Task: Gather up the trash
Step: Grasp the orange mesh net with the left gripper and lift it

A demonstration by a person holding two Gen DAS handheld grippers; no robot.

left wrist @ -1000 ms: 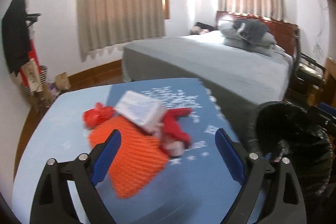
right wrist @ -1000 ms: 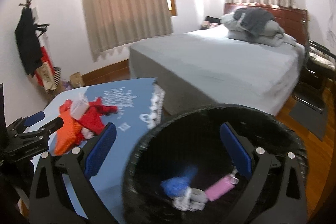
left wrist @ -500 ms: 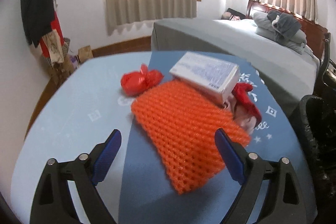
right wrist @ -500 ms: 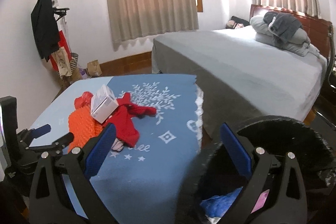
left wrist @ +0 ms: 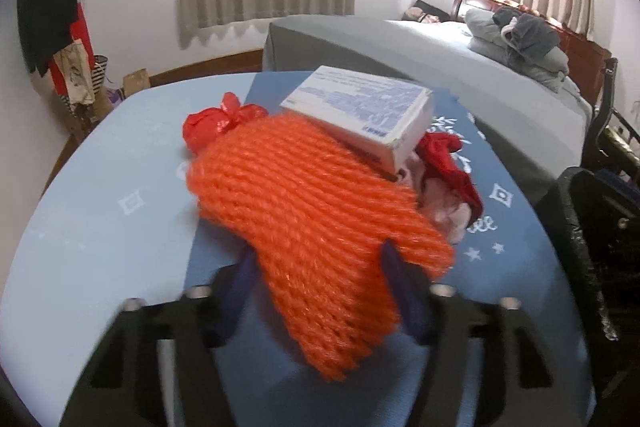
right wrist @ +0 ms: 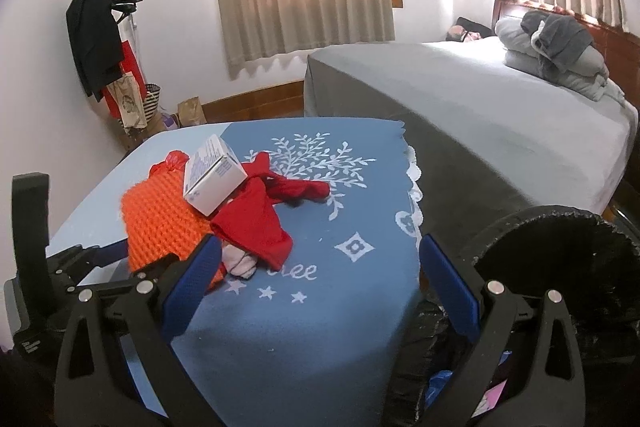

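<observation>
The orange foam net (left wrist: 312, 227) is caught at its near end between the fingers of the left hand-held gripper (left wrist: 320, 291), its far part lying on the blue-clothed counter (left wrist: 100, 235) with a white box (left wrist: 360, 111) propped on it and a knotted red bag (left wrist: 212, 127) just beyond. Red cloth (right wrist: 256, 223) is seen bunched beside the net, and the right hand-held gripper (right wrist: 320, 279) is held spread and empty above the counter's edge, the black bin (right wrist: 560, 267) just to its right.
</observation>
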